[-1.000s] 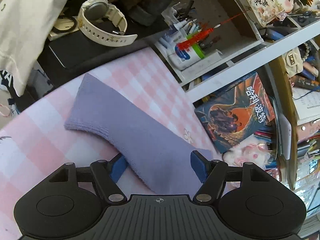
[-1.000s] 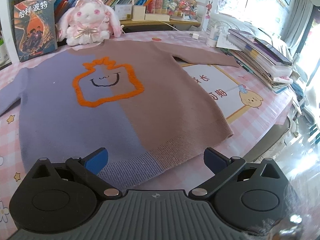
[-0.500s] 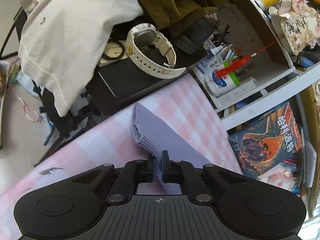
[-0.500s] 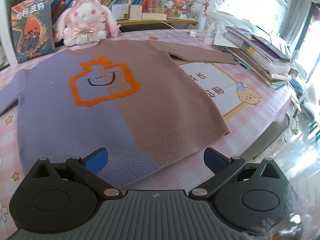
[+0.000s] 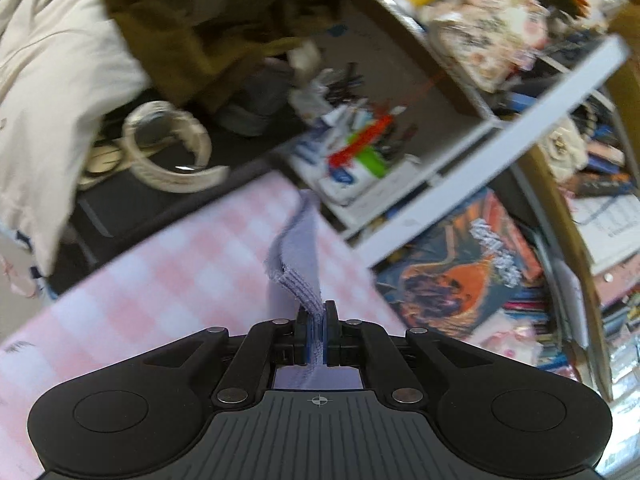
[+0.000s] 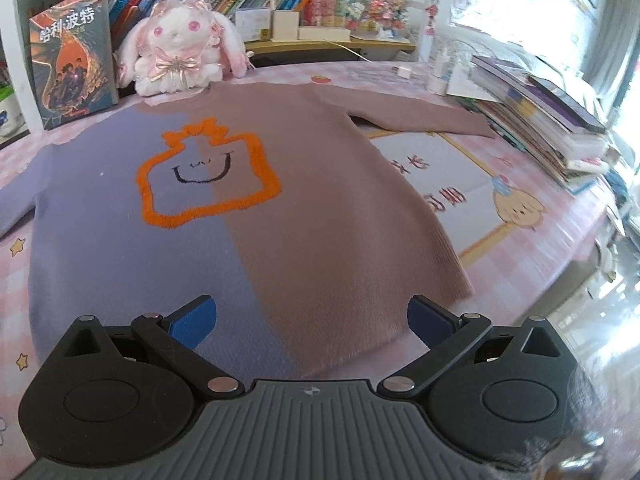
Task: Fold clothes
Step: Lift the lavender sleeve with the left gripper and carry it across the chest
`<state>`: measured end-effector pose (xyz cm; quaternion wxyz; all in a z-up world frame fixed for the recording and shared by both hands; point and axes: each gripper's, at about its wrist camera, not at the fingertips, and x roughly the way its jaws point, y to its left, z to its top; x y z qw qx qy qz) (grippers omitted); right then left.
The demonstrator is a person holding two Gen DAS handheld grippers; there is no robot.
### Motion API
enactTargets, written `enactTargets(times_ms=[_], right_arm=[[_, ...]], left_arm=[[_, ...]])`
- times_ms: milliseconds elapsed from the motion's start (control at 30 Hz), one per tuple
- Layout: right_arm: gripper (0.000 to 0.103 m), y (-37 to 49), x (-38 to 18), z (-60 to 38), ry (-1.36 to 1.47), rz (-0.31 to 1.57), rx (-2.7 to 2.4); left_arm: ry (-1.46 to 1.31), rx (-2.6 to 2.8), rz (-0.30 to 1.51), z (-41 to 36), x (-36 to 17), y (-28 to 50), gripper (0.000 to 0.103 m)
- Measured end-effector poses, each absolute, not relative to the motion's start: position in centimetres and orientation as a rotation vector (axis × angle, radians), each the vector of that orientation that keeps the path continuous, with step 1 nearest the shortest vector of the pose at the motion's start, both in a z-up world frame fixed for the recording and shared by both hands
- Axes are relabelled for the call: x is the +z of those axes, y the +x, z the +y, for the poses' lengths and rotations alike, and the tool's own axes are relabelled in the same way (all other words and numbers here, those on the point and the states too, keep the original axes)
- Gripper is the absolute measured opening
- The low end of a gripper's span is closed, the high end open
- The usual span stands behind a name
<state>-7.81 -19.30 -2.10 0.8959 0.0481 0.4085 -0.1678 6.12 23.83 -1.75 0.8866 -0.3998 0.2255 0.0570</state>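
Note:
A knit sweater [image 6: 256, 216], half lilac and half mauve with an orange smiling shape on the chest, lies flat and face up on the pink checked tablecloth [image 6: 520, 248]. My right gripper [image 6: 312, 320] is open and empty, just above the sweater's bottom hem. My left gripper [image 5: 317, 322] is shut on the ribbed cuff of the lilac sleeve [image 5: 298, 256] and holds it lifted off the pink cloth [image 5: 168, 280]. The mauve sleeve [image 6: 420, 114] lies stretched out to the right.
A plush rabbit [image 6: 176, 56] and a standing book [image 6: 74, 68] sit behind the collar. A stack of books [image 6: 544, 120] lies at the right. By the left table end are a white watch [image 5: 168, 152], a pen holder [image 5: 352, 160], shelves and hanging clothes [image 5: 56, 80].
My left gripper closed on the lilac sleeve cuff and has lifted it off the table. My right gripper has moved slightly forward over the hem and stays open.

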Motion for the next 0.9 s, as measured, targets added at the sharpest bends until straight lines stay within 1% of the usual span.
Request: enactTargets(times_ms=[167,500,700,900], right_arm=[[0.103,-5.8,-2.2,-22.3,0.063,0.832,-0.253],[0.103,-2.0,-2.3,-30.6,0.039,0.816,-0.080],[0.103,-0.5,-2.7,-34.0,0.027,0.822,0.015],[0.103,0.3,-3.1,-36.3,0.021,0.831,0.069]], left_arm=[[-0.779,0.090,0.426,18.4,0.5,6.7,0.003],[-0.616,0.046,0.395,5.2,3.6,9.4,0.003],[-0.555,0.026,0.398,-2.1,3.9,11.3,0.003],[-0.500,-0.004,0.428,-7.6,3.4,12.5,0.003]])
